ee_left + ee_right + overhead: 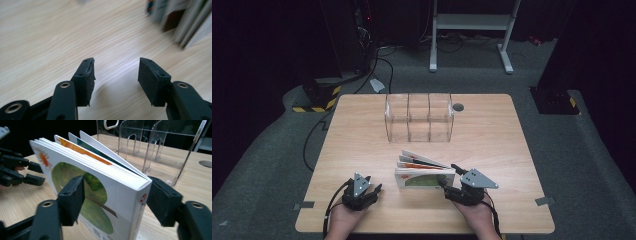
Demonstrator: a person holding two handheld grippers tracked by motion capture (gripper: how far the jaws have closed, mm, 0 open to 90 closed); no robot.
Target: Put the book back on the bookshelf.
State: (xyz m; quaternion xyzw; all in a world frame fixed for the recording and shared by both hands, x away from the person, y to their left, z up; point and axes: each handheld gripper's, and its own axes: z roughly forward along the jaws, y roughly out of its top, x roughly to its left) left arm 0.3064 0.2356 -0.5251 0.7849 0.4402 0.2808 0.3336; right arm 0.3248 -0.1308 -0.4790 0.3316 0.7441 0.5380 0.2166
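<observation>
A small row of thin books [424,172] stands on edge near the front middle of the wooden table [492,135]. The front one [100,195] is white with a green picture and a white spine, and the ones behind lean away in a fan. My right gripper [447,174] [115,181] is open, one jaw in front of the cover and the other behind the row's near end. My left gripper [373,184] [116,61] is open over bare wood left of the books [180,22], holding nothing. It also appears as the other gripper [15,170] at the left of the right gripper view.
A clear acrylic organiser [419,117] [150,145] with three upright slots stands behind the books at mid-table. A grey round cap [458,107] [206,163] sits in the tabletop to its right. Cables and a white stand [472,30] lie on the floor beyond.
</observation>
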